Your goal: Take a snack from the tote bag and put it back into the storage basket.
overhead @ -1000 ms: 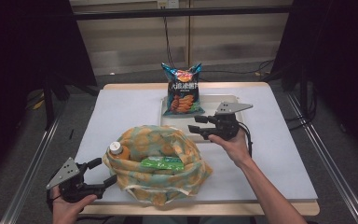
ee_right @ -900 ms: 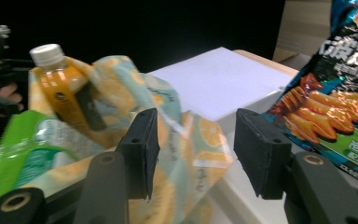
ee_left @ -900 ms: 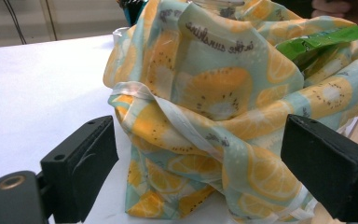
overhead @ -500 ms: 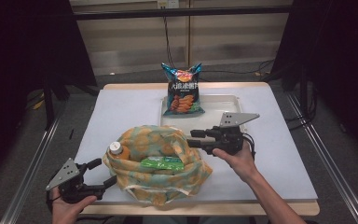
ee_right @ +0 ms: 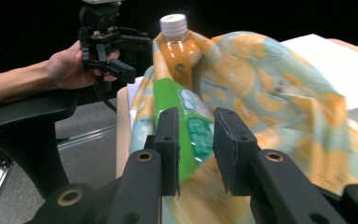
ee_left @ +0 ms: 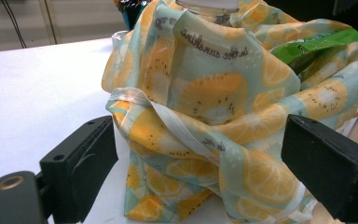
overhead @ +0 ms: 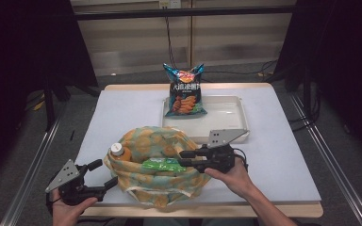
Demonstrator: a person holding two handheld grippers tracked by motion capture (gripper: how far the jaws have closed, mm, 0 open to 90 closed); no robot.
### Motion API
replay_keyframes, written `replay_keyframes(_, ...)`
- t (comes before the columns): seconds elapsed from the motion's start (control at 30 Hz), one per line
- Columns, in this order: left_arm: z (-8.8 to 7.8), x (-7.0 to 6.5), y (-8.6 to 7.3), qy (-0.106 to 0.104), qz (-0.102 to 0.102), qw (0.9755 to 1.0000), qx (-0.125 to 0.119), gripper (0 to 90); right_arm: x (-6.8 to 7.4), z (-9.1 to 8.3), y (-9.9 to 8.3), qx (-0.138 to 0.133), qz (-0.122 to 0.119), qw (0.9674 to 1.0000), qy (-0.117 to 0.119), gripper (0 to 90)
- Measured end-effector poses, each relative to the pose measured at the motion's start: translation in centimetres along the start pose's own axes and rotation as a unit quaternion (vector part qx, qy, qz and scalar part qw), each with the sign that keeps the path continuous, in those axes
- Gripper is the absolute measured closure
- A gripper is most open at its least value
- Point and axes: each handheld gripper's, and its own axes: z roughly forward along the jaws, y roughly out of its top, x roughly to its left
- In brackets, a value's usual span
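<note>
High view: a fruit-print cloth bag (overhead: 158,162) sits slumped at the near middle of the white table (overhead: 283,155), and all places below are given from it. A chip bag (overhead: 185,90) (blue, orange snack picture, print too small to read) stands upright beyond the bag, at the far left corner of a white tray (overhead: 226,117). An orange bottle (overhead: 118,153) with a white cap rises from the bag's left side; a green packet (overhead: 162,165) lies in the bag's mouth, long axis left to right. The right gripper (overhead: 185,159) reaches in from the bag's right, its tips at the packet's right end. The left gripper (overhead: 102,173) sits at the bag's lower left, jaws spread. Left gripper view: jaws wide apart, gripping nothing, the bag between and just beyond them; script on the cloth reads upside down (partly legible, "the sunshine"). Right gripper view: jaws parted narrowly with the packet directly ahead of the gap (contact cannot be told); the bottle stands upright behind, cap up; the packet's lettering is blurred.
</note>
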Motion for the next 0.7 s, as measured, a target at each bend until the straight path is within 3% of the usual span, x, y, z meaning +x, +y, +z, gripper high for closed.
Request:
replay_keyframes(0.13, 0.0, 0.0, 0.0, -0.003, 0.000, 1.0000, -0.002, 10.0, 0.4, 1.0, -0.1, 0.013, -0.010, 0.9999, 0.003, 63.8)
replay_keyframes(0.3, 0.1, 0.0, 0.0, 0.002, 0.001, 1.0000, 0.000, 9.8, 0.5, 1.7, -0.9, 0.037, -0.033, 0.9987, -0.009, 57.6)
replay_keyframes(0.43, 0.0, 0.0, 0.0, -0.001, 0.000, 1.0000, -0.001, 9.8, 0.2, 1.9, -1.4, 0.049, -0.041, 0.9978, -0.020, 47.0)
replay_keyframes(0.53, 0.1, 0.0, 0.0, -0.002, -0.001, 1.0000, -0.002, 9.8, 0.4, 2.1, -1.6, 0.053, -0.048, 0.9974, -0.014, 38.8)
replay_keyframes(0.7, 0.0, 0.0, 0.0, -0.001, 0.000, 1.0000, -0.002, 9.8, 0.7, 2.2, -1.9, 0.062, -0.055, 0.9964, -0.017, 35.7)
